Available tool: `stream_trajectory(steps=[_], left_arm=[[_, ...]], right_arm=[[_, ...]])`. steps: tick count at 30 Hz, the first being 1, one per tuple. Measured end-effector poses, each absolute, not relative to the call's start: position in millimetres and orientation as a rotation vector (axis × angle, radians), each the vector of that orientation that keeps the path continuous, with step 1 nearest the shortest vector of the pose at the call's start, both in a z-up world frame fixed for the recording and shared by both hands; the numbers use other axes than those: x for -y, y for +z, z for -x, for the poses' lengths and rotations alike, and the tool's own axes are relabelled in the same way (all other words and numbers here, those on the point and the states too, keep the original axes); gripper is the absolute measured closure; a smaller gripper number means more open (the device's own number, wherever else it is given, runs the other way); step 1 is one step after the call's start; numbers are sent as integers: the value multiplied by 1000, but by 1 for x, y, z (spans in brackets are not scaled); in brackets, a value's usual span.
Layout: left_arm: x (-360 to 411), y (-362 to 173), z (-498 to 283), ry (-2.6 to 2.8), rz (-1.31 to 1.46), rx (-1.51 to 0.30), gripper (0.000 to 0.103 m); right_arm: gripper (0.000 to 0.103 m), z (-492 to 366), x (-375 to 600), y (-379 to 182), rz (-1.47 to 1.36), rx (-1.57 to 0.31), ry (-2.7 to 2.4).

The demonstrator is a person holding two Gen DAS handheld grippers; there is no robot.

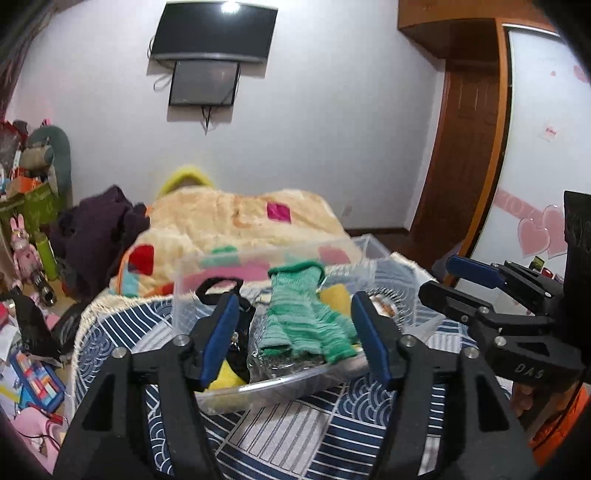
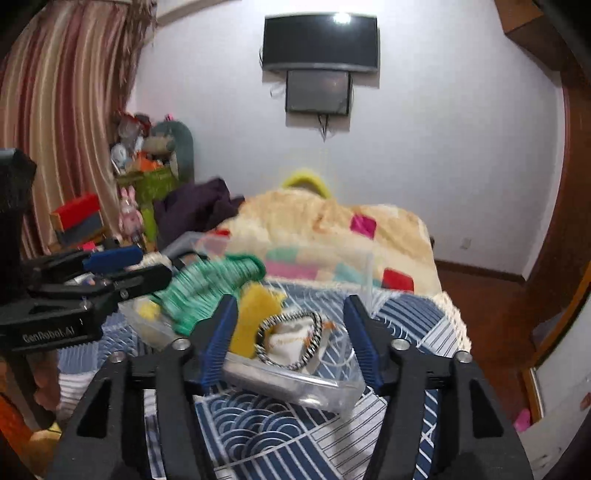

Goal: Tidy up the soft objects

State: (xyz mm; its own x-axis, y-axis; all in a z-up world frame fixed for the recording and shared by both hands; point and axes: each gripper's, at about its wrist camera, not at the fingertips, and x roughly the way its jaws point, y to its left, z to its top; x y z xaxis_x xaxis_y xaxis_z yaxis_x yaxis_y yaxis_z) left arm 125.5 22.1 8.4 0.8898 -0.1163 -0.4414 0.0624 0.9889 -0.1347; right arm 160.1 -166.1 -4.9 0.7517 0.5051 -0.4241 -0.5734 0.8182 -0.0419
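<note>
A green ribbed knitted cloth (image 1: 301,314) is lying draped over the contents of a clear plastic storage box (image 1: 258,387) on the blue wave-patterned bedspread (image 1: 295,424), beside a yellow cloth (image 2: 255,321). Both the left gripper (image 1: 291,332) and right gripper (image 2: 290,328) are hovering with jaws spread wide, holding nothing. The green cloth looks light and floppy, so pinching a bunched fold near its middle seems safest.

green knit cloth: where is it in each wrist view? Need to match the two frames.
Left wrist: green knit cloth at centre, draped in the clear box, between the open fingers.
Right wrist: green knit cloth left of centre, blurred, beside the left gripper.
Shared landmark: wall TV.
</note>
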Motion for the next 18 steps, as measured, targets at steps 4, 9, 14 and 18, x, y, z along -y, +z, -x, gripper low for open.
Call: stream_trajectory(steps=[4,9,14,18], left_arm=[[-18,28,-98,-82,99,-397,32],[-15,47,-63,-80,97,-322,25],[-10,54,-37,-81,91,-277,15],[-6,53,-26,-76,76,-265,9]], right_arm=[[44,-137,173,15,149,-350,606],[30,-109,181,28,137,-271,618],[18,-92,188,31,113,-242,626],[18,-88,191,26,96,-245,617]])
